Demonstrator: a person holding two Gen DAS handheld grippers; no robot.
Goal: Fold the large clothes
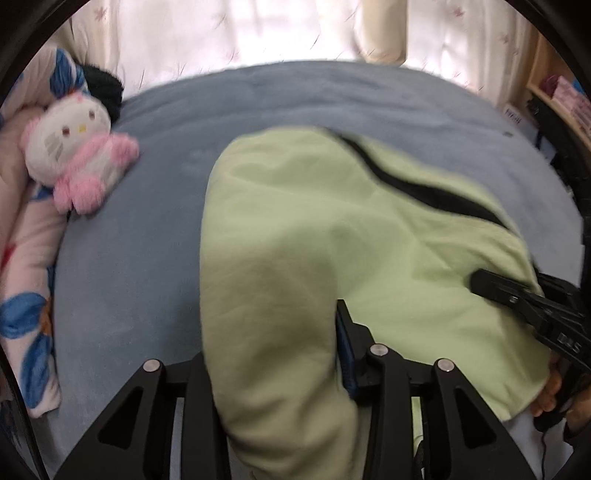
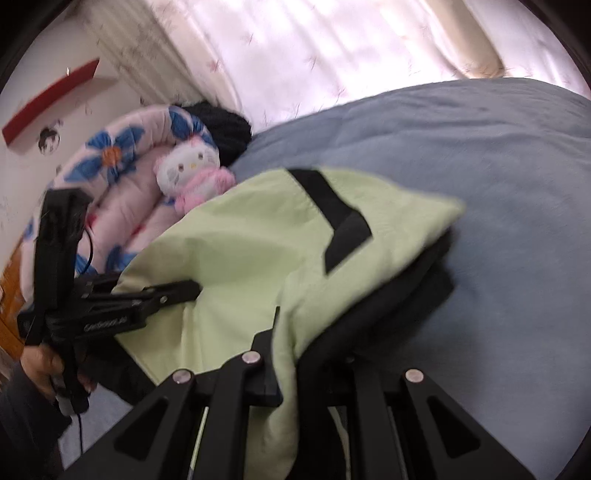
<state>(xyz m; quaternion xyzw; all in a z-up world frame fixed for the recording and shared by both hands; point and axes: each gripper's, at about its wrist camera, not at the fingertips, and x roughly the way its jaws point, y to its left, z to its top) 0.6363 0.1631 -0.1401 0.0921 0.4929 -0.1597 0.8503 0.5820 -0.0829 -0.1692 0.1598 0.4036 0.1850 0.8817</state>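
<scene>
A light green garment (image 1: 314,236) with black trim lies on the blue bed cover (image 1: 140,266); it also shows in the right wrist view (image 2: 243,243). My left gripper (image 1: 273,354) is shut on a thick fold of the green cloth, which drapes between its fingers; it also shows in the right wrist view (image 2: 195,288) at the left. My right gripper (image 2: 291,350) is shut on the garment's green and black edge and holds it lifted; it also shows in the left wrist view (image 1: 476,282) at the right.
A pink and white plush toy (image 1: 74,155) lies against a rolled floral quilt (image 1: 26,280) on the left of the bed. A black fuzzy item (image 1: 107,88) sits behind it. Curtains (image 1: 258,33) hang at the back. A shelf (image 1: 565,96) stands at right.
</scene>
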